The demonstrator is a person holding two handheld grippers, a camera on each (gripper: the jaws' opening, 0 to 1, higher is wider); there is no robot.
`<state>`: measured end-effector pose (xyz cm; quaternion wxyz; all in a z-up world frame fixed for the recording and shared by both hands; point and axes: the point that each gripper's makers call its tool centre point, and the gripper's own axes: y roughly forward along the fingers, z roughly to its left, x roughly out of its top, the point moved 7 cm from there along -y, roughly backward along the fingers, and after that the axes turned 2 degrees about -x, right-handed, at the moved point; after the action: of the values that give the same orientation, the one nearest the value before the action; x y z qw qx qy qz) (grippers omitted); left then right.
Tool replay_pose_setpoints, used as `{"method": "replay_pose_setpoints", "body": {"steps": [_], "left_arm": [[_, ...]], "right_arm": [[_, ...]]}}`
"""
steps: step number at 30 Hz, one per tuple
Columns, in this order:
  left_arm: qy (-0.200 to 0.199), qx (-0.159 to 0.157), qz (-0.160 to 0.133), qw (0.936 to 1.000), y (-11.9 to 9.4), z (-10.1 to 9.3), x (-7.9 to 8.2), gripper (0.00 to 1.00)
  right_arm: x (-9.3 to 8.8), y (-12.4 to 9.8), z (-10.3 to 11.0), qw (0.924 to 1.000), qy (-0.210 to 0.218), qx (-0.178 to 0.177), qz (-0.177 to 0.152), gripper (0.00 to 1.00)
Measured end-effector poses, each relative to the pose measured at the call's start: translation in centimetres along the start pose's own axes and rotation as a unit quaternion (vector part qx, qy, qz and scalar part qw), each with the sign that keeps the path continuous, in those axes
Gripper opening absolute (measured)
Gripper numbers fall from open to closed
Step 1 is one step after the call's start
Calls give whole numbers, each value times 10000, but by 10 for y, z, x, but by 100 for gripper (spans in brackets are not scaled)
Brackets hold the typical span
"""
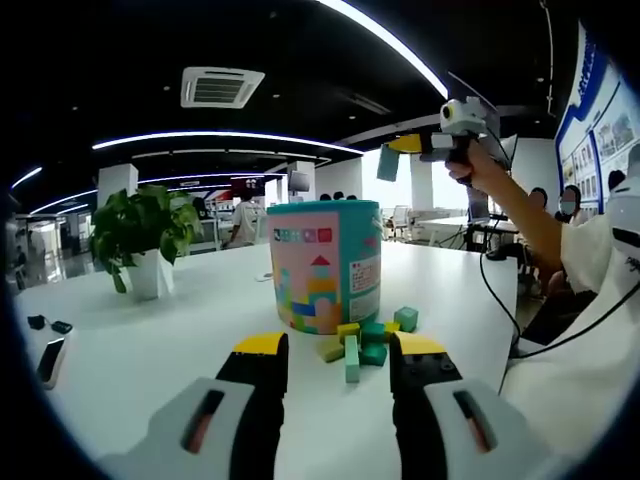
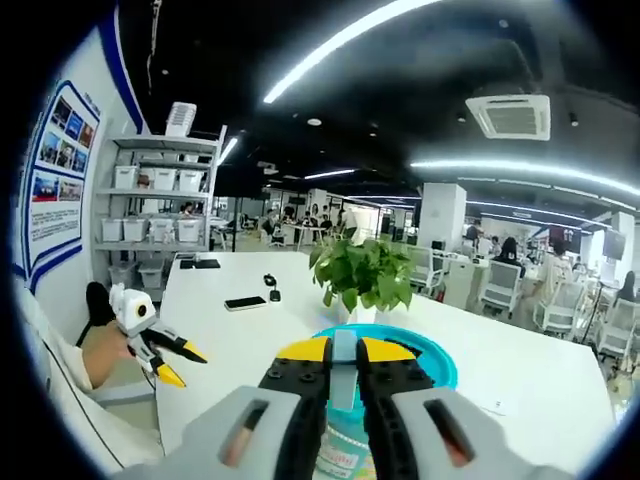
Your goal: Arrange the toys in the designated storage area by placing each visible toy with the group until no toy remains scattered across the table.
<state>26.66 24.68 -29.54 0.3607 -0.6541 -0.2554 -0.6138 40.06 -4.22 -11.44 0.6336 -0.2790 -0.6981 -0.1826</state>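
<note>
A round canister [image 1: 325,265] with a teal rim and a pink block picture stands on the white table [image 1: 150,350]. Several green, teal and yellow blocks [image 1: 365,340] lie scattered at its base. My left gripper [image 1: 340,345] is low over the table, open, with the blocks just ahead between its yellow tips. My right gripper [image 2: 344,350] is shut on a pale teal block [image 2: 343,375] directly above the canister's open teal top [image 2: 440,365]. In the left gripper view, the right gripper [image 1: 400,150] hangs high over the canister in a person's hand, the teal block [image 1: 388,162] in it.
A potted plant [image 1: 145,235] stands behind the canister to the left, also seen as the plant [image 2: 365,270]. A black-and-white device [image 1: 50,355] lies at the table's left edge. A phone [image 2: 245,302] lies further along the table. Cables [image 1: 500,300] and the person's sleeve are at the right.
</note>
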Motion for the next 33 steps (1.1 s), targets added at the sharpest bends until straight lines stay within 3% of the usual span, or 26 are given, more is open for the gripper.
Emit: {"method": "replay_pose_setpoints", "body": {"steps": [3, 5, 10, 14, 18, 22, 33], "left_arm": [[-9, 12, 6, 10000, 0, 1, -1, 41], [-13, 10, -2, 10000, -1, 1, 0, 41], [-21, 11, -7, 10000, -1, 2, -1, 41], [-44, 13, 10, 10000, -1, 3, -2, 41], [-26, 11, -20, 10000, -2, 3, -1, 41], [-35, 34, -9, 10000, -3, 6, -1, 41], [-40, 5, 16, 10000, -1, 6, -3, 41]], "right_arm": [[7, 13, -7, 9999, -62, 25, -142, 9], [13, 21, -6, 9983, 130, 396, -416, 9], [13, 40, -12, 9983, 122, 373, -439, 9], [11, 57, -15, 9985, -48, 387, -384, 9], [0, 80, -27, 9996, -69, 164, -231, 9], [-12, 97, -34, 9999, 118, 117, -8, 9], [-31, 116, -29, 9997, 0, 133, 181, 9]]}}
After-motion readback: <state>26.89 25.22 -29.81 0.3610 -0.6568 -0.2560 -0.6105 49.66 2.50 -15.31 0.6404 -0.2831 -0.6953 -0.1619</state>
